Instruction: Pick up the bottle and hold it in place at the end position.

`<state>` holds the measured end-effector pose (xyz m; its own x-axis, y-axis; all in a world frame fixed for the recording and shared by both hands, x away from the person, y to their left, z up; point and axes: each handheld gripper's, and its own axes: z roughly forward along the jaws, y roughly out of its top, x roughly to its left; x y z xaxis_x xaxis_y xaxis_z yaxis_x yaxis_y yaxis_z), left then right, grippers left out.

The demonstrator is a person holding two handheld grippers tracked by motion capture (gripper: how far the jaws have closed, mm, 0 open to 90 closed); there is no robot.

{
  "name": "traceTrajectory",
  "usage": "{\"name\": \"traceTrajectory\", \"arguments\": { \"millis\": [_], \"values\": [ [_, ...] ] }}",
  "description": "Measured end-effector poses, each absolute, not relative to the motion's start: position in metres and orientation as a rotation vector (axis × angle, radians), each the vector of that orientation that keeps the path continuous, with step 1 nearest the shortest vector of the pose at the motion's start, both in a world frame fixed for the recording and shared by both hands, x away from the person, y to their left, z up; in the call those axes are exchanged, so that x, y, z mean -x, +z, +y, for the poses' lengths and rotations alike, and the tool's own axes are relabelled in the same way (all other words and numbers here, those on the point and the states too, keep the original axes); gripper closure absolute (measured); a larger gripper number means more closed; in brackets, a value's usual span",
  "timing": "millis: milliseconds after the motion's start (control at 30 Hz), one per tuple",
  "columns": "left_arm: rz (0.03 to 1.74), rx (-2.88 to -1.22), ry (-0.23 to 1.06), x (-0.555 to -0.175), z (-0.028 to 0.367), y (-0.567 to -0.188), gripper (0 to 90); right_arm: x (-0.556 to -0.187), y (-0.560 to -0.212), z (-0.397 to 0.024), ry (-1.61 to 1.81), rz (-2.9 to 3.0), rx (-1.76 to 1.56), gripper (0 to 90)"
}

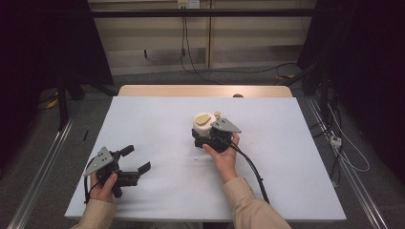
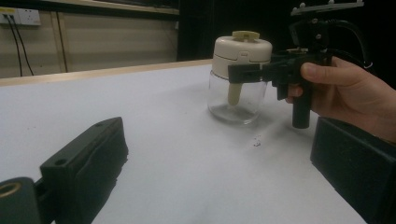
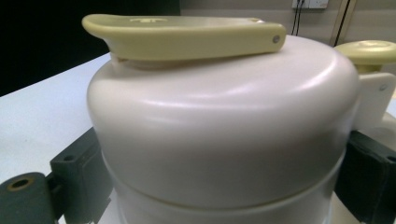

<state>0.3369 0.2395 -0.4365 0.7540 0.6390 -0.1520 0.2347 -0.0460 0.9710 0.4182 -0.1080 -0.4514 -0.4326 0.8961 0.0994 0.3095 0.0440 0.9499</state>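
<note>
While the right gripper [image 1: 208, 135] clasps the jar [image 1: 204, 125], its lid (cream, with a yellow lever) sits between the jaws. Well apart, the left gripper [image 1: 134, 160] gapes wide, holding nothing.

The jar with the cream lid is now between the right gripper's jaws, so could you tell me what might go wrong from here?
1. The right gripper grips the cream lid, not the glass body; lifting could leave the glass behind if the lid is loose.
2. The yellow lever sits just above the jaws and might get knocked.
3. The left gripper rests open, far away, so nothing steadies the jar.
</note>
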Motion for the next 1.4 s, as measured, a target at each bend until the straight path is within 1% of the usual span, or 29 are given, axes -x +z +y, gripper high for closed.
{"name": "traceTrajectory", "arguments": {
  "millis": [333,467,600,933,1400],
  "values": [
    [0.727,-1.631,0.387,-0.341,0.235,-0.434,3.8,-0.414,-0.453,-0.112,1.408,1.805,-1.213,5.8],
    [0.751,-1.632,0.373,-0.345,0.232,-0.432,3.8,-0.414,-0.454,-0.112,1.397,1.810,-1.202,5.7],
    [0.782,-1.634,0.367,-0.351,0.222,-0.428,3.8,-0.414,-0.455,-0.111,1.384,1.816,-1.195,5.8],
    [0.787,-1.684,0.367,-0.366,0.196,-0.421,5.2,-0.415,-0.455,-0.112,1.394,1.822,-1.200,5.8],
    [0.768,-1.708,0.315,-0.379,0.169,-0.413,6.2,-0.415,-0.454,-0.112,1.391,1.826,-1.200,5.8]
  ]
}}
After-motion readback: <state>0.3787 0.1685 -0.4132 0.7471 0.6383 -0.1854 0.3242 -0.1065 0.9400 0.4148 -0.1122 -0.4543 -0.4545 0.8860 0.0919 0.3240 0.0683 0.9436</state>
